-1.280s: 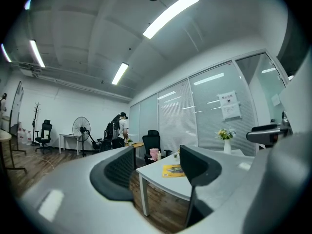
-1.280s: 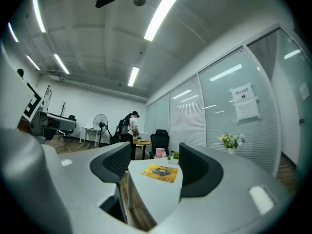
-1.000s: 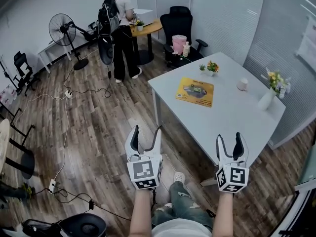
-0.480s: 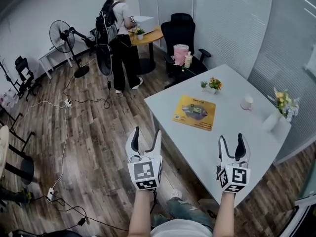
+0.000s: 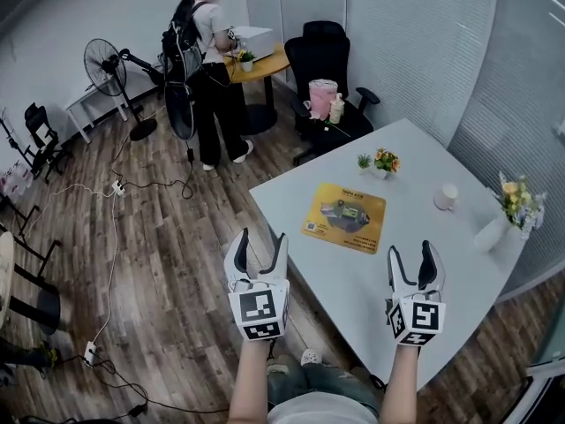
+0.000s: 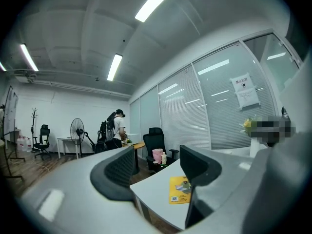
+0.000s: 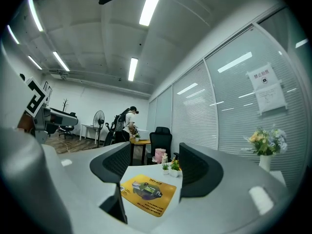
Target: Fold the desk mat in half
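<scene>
Print on the desk mat (image 5: pixel 345 217) is too small for me to read. Looking along my left tongs (image 6: pixel 158 165), one jaw covers the mat's right edge; along my right tongs (image 7: pixel 155 164), a jaw hides its left corner.

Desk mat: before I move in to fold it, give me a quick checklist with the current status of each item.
1. Left gripper open, nothing between its jaws: ok.
2. Right gripper open, nothing between its jaws: ok.
3. Desk mat flat, unfolded, nothing lying on it: ok.
4. Grippers at the mat's edge: not ok; both are short of it, toward the table's near side.
5. Room to fold: ok; the potted plants and cup stand apart from the mat.
6. Mat edge easy to lift off the table: cannot tell.
</scene>
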Available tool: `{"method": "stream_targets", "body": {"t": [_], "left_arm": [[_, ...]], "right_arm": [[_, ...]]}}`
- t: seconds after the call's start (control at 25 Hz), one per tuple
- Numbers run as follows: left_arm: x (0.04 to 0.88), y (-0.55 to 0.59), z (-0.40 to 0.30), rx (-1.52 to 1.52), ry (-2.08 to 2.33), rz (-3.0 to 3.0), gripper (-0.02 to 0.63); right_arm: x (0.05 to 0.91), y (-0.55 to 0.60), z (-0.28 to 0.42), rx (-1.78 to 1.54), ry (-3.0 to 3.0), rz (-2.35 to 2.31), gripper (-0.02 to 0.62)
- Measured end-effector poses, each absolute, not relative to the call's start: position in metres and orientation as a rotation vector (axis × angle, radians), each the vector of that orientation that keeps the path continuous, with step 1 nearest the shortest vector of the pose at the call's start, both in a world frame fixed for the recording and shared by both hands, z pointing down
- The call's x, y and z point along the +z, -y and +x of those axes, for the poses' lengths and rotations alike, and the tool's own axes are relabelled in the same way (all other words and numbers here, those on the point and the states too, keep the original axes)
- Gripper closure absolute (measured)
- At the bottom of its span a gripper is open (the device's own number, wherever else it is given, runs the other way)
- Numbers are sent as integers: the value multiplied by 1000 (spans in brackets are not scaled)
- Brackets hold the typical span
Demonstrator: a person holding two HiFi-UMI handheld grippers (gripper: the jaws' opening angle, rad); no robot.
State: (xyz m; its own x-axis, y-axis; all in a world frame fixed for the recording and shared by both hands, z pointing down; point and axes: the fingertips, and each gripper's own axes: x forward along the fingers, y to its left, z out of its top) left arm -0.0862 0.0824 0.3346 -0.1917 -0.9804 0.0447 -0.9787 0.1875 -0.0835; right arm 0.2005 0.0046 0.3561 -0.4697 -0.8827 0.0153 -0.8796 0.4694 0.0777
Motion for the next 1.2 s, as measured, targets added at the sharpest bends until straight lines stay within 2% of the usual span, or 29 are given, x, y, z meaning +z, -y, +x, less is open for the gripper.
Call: {"method": "stream_targets", "body": {"t": [0.56,1.2], "left_arm": [[360,-19,-104,-233,-2362,-2079,324],[387,131,-149,-296,-2168,-2279,322]], "right_arm": [[379,48,171,-85,2595,1542,274],[414,160,127,-63,2418,1595,275]]}}
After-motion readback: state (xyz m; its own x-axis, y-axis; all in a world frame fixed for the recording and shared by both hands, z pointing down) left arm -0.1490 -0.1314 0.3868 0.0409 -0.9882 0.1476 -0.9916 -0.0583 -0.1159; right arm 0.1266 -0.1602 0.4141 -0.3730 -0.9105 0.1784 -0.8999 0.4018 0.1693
